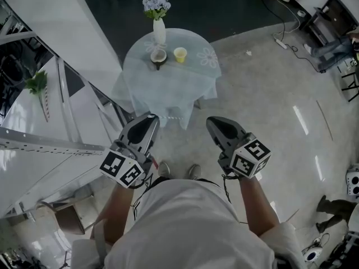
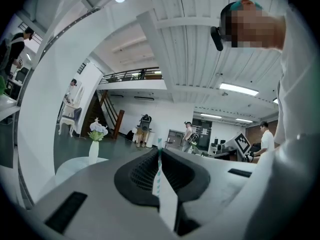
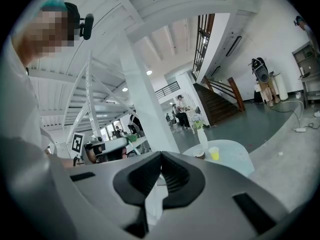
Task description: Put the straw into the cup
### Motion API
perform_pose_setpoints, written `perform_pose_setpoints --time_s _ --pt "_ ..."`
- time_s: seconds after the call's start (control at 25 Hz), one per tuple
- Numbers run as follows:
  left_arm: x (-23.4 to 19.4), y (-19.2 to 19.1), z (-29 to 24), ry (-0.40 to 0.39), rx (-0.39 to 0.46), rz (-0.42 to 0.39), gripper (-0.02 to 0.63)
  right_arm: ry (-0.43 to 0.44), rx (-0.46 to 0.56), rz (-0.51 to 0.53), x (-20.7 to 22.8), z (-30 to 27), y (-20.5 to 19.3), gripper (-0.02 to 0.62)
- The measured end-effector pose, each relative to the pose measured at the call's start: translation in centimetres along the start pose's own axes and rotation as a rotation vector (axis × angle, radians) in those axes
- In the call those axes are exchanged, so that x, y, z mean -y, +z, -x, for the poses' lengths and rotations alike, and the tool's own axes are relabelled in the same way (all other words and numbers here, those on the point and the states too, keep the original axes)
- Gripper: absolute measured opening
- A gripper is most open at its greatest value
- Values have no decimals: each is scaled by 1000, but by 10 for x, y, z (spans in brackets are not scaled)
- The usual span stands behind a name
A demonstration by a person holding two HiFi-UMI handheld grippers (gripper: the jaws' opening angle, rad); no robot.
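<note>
Straw [image 2: 158, 171]: teal/white striped, clamped between the closed jaws of the left gripper [image 2: 159, 150], standing upright at centre of the left gripper view w/ its tip poking just past the jaw tips. In the head view it shows as a short striped stub [image 1: 173, 117] sticking out rightward from the left gripper [image 1: 150, 118], lower centre of frame, over the near edge of the table [image 1: 168, 88].

Right gripper [image 1: 213, 123]: jaws together, nothing seen between them in the right gripper view [image 3: 161, 155]. It's held level w/ the left, the two near each other but apart.

Two cups sit side by side at upper centre of the head view, well apart from both grippers: a yellow cup [image 1: 180, 54] and, left of it, a dark cup [image 1: 159, 56]. Vase [image 1: 159, 31] w/ flowers is just behind them. Can't tell which cup is meant; both look open-topped.

Step, as I read it: straw is in hand, carry/approach phase, insertion not yet begun.

Next move prob needs: walk or reach fwd to the table, turn the left gripper so the straw's free end points down, line up over a cup mouth, lower, then open. Keep clear of the vase. Right gripper could steady the cup, since it looks light and tippable.
</note>
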State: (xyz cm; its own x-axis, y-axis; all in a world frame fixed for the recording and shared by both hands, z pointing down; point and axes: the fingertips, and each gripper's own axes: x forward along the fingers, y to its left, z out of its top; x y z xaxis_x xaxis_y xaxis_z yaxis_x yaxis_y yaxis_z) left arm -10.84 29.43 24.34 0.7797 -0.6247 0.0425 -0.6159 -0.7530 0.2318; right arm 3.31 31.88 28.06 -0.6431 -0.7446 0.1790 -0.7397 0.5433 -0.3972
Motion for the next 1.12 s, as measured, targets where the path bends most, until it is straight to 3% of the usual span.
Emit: perform_pose_setpoints --time_s 0.6,1.12 --pt "46 -11 -28 41 -1 -12 37 37 0 -15 34 45 0 20" --pt "23 -20 -46 60 6 4 38 47 -15 -11 55 24 0 20"
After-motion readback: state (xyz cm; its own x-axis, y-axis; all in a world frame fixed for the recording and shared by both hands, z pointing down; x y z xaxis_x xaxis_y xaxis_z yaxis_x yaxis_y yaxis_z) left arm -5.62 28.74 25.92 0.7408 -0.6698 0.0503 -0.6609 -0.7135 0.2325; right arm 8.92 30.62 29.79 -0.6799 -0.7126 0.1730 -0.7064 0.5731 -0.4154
